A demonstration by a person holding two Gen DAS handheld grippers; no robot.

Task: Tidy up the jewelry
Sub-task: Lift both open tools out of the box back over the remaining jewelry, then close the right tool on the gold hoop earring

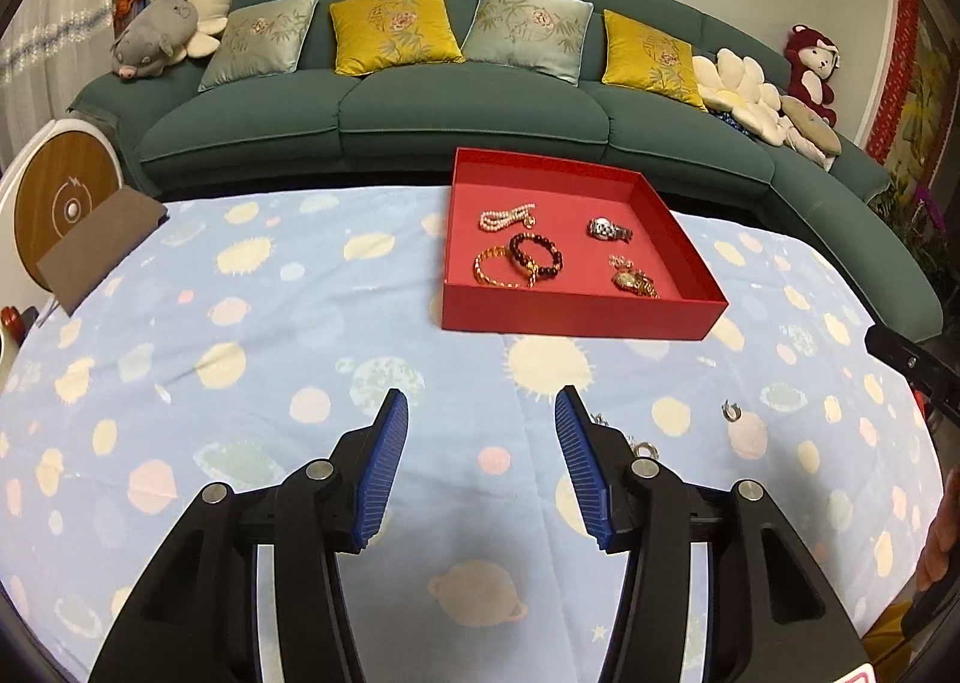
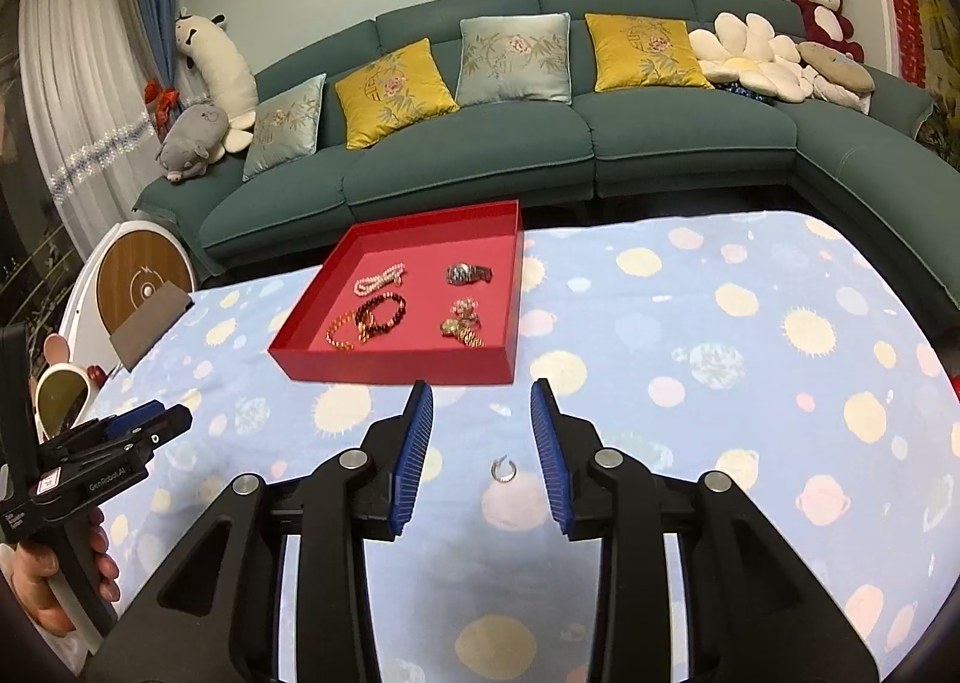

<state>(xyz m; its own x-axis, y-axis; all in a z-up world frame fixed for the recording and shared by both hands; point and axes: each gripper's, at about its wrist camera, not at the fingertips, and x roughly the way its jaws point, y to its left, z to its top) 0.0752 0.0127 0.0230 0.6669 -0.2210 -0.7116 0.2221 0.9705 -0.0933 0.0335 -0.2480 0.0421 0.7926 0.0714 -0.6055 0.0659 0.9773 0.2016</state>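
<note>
Red tray (image 1: 576, 317), pale-blue planet-print cloth (image 1: 270, 323), teal sofa (image 1: 468, 113), yellow cushions (image 1: 393, 29).

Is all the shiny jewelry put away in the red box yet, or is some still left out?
Mostly done: the red cardboard tray already holds a pearl bracelet, dark bead bracelet, gold chain bracelet, silver watch and gold watch. Nothing is in hand: the left gripper and right gripper are both open and empty. Left: a small silver ring on the planet-print cloth.
</note>
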